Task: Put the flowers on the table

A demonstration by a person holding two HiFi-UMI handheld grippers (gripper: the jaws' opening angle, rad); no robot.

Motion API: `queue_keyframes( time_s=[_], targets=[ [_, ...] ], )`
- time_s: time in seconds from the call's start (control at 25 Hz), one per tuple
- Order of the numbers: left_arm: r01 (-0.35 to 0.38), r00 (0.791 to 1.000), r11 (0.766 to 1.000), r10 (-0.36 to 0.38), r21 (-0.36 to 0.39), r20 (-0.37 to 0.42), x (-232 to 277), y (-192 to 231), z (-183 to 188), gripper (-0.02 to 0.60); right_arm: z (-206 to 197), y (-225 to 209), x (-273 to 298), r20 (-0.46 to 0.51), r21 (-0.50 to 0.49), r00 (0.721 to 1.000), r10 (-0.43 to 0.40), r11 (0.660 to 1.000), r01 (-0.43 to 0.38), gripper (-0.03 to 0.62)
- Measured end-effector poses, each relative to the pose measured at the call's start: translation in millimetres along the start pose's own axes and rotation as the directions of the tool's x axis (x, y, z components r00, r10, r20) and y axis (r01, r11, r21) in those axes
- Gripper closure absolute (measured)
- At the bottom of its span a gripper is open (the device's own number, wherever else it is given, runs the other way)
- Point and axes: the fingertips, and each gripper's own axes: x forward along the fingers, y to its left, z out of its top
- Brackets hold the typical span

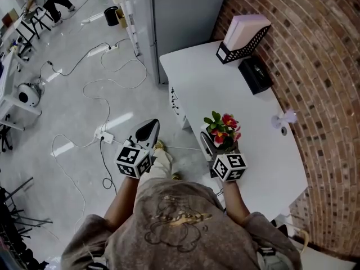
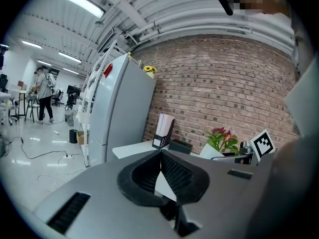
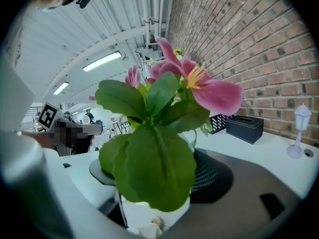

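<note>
Flowers [image 1: 223,128]: potted, clamped in right gripper [image 1: 218,146] jaws over counter [image 1: 208,77] near edge, set-down and release apparently outstanding; left gripper [image 1: 148,127] jaws closed, empty, off counter.

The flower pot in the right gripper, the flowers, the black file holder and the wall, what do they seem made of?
Pot: smooth plain white, likely ceramic or plastic; the look can't settle which.
Flowers: evenly coloured, waxy-looking petals and leaves, possibly artificial.
File holder: black open mesh, probably metal wire.
Wall: rough red brick with pale mortar lines.
</note>
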Motion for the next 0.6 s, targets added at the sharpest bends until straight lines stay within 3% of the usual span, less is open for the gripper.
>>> queue_keyframes(
  time_s=[0.6],
  targets=[
    [0.087,0.996,0.996,-0.086,0.015,-0.033,108,102,43,0.56,56,-16,130,0.015,0.018,0.998,-0.059,0.998,0.059,0.229]
  ],
)
